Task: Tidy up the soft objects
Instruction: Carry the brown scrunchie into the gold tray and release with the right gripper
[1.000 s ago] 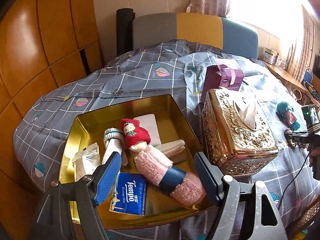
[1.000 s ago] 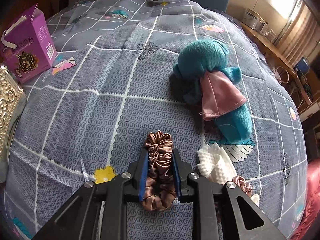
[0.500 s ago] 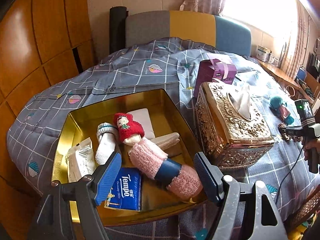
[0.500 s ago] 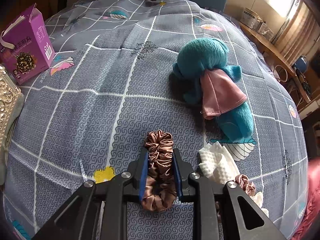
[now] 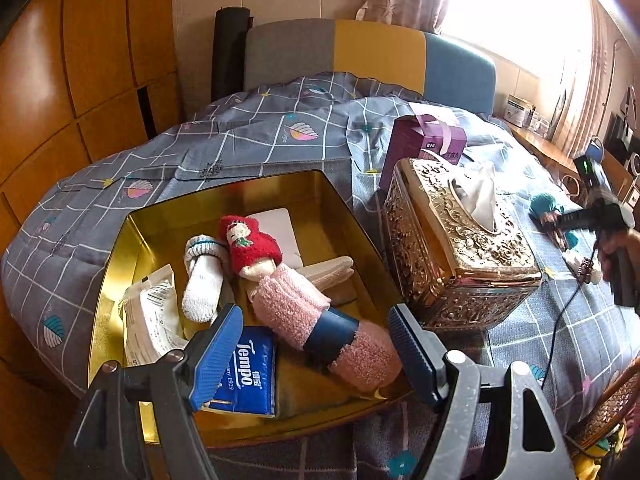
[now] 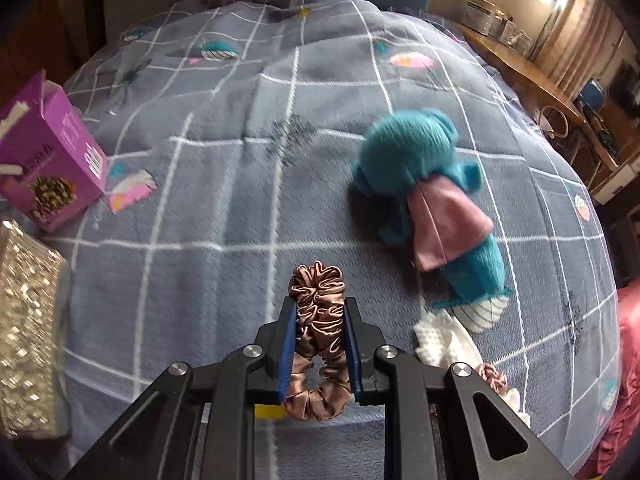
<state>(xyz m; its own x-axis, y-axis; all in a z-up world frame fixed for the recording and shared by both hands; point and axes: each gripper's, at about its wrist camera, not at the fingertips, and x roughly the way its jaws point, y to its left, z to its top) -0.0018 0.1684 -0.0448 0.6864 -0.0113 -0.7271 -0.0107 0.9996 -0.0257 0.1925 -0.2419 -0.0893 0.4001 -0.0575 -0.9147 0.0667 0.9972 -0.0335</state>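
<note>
1. My right hand-held gripper (image 6: 318,334) is clamped on a brown satin scrunchie (image 6: 318,320), held just over the grey checked bedspread (image 6: 224,208).
2. Near it to the right lie a teal plush toy (image 6: 420,160) with a pink cloth, a white knitted cloth (image 6: 440,336) and a pink scrunchie (image 6: 494,376).
3. My left hand-held gripper (image 5: 316,354) is spread wide with nothing in it, above the gold tin tray (image 5: 120,264).
4. The tray holds a pink fuzzy sock (image 5: 288,304), a red-hooded doll (image 5: 250,244), a white sock (image 5: 202,280) and a Tempo tissue pack (image 5: 250,376).
5. A gold tissue box (image 5: 460,256) stands just right of the tray.
</note>
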